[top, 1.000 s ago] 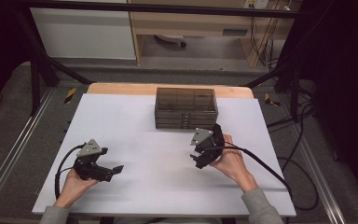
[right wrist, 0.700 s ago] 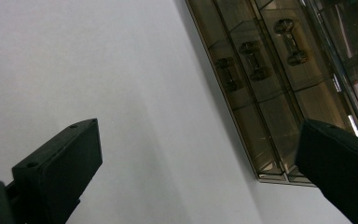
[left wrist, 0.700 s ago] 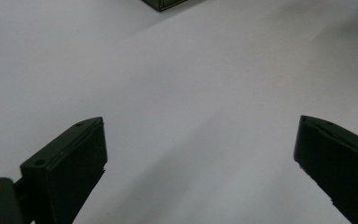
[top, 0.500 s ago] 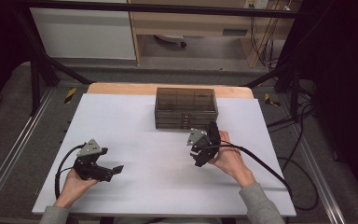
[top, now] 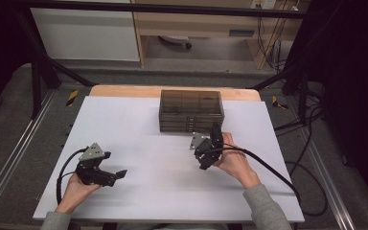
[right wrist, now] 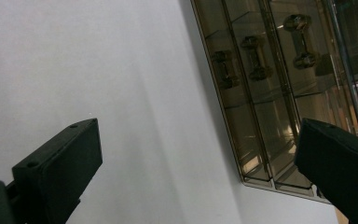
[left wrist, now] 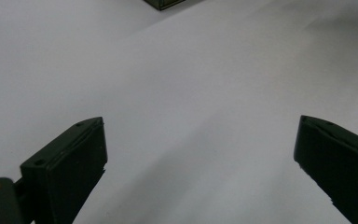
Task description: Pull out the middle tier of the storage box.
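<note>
R gripper [top: 212, 143] fingers released nr drawer box [top: 191, 109]; L gripper [top: 109, 176] fingers released.

One table [top: 139, 143]. One smoked-plastic drawer cabinet [top: 190, 110], three drawer handles [right wrist: 256, 58] visible. Two claws: left [top: 117, 175], right [top: 210, 143].

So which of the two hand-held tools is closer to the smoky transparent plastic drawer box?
The right tool, just in front of the smoky transparent plastic drawer box with its jaws open toward it. The left tool sits far off near the white table's front-left edge.
</note>
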